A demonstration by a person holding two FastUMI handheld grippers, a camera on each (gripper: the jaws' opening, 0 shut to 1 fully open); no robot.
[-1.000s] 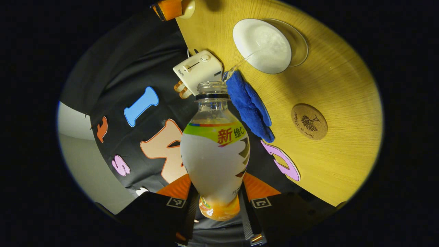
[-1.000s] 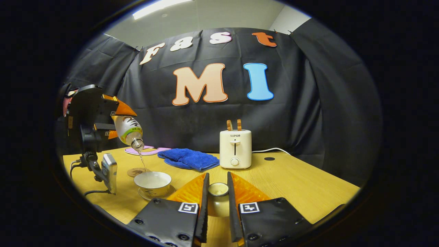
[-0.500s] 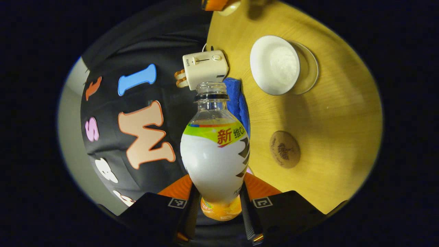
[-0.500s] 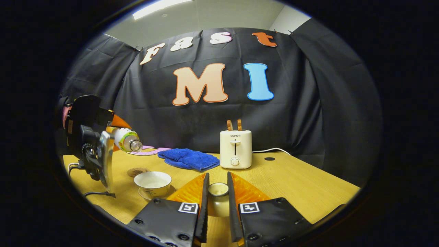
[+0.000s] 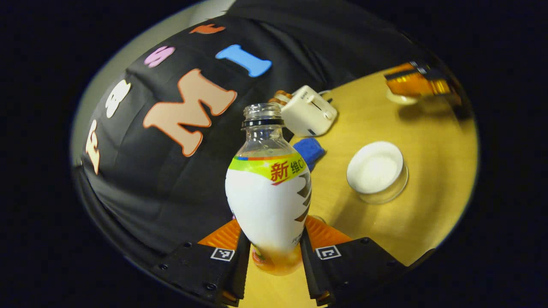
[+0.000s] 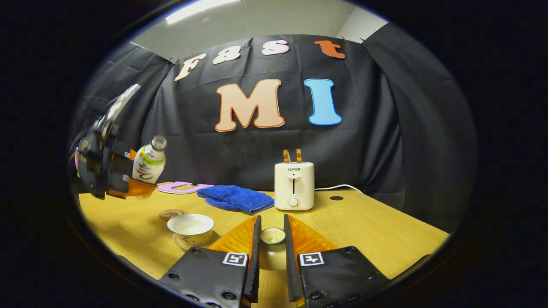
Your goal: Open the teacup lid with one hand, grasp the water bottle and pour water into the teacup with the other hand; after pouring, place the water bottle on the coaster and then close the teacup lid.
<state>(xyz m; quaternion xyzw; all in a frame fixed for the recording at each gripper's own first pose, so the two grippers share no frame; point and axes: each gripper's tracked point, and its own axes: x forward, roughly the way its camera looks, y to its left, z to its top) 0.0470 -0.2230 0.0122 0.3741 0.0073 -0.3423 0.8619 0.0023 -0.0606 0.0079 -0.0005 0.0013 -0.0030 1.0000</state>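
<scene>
Counter (image 6: pixel 364 222), pale wood, is running across the booth and carrying everything else.

Toaster (image 6: pixel 293 186), cream, is standing at the far side of the counter, two slices poking out of the top; in the left gripper view it (image 5: pixel 309 110) is lying beyond the bottle's neck.

Blue cloth (image 6: pixel 235 197) is lying crumpled just left of the toaster, far side.

Left hand-held gripper (image 5: pixel 271 252) is clamping the lower body of the water bottle (image 5: pixel 269 192), both fingers pressing on it. In the right gripper view this gripper (image 6: pixel 128 182) is hovering above the far left of the counter, the bottle (image 6: pixel 149 160) uncapped, neck up and tilting slightly right, clear of the counter.

Right hand-held gripper (image 6: pixel 271 252) is sitting low at the near side, its fingers closing on the teacup lid (image 6: pixel 272 236), knob upward.

Teacup (image 6: pixel 191 228) is standing open on its saucer (image 6: pixel 212 236), left of the right gripper, liquid inside; in the left gripper view it (image 5: pixel 376 167) is sitting right of the bottle.

Coaster (image 6: pixel 171 214), round and brown, is lying bare just beyond the teacup, on its left.
</scene>
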